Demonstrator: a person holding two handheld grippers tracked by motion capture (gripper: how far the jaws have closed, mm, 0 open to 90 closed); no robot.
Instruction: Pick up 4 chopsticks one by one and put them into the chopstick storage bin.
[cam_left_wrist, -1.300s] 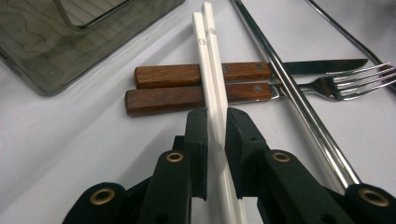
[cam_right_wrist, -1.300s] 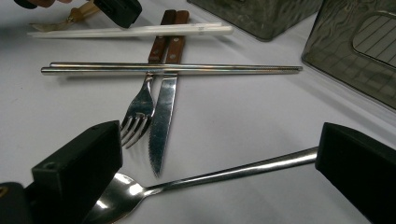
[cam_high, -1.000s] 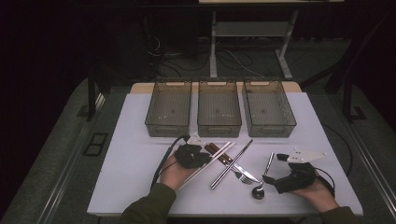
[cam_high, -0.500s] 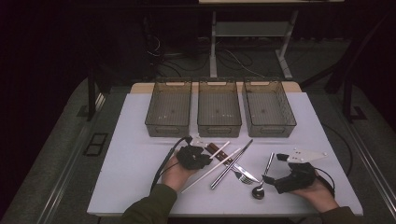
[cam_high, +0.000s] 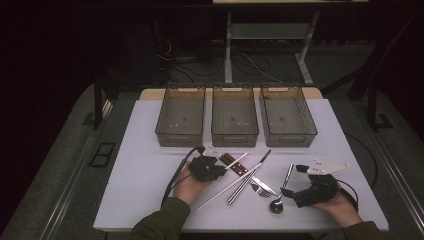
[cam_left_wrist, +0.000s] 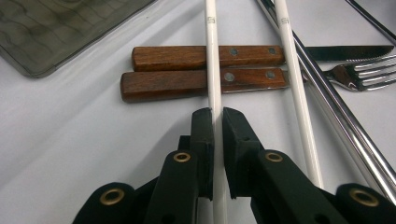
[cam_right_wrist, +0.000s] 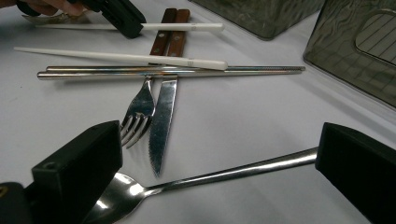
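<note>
My left claw (cam_left_wrist: 217, 122) clamped on a white chopstick (cam_left_wrist: 212, 70) lying across two wooden knife handles (cam_left_wrist: 187, 70); my right claw (cam_right_wrist: 219, 158), jaws apart, straddles the spoon (cam_right_wrist: 196, 179) near those handles

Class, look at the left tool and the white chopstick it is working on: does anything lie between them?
Nothing visible does: the left tool is already closed on the white chopstick, which lies across two wooden knife handles.

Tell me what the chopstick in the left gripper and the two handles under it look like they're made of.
White chopstick: smooth and matte, likely plastic or melamine, with a small printed mark. The handles: dark brown with visible grain and metal rivets, so probably varnished wood.
</note>
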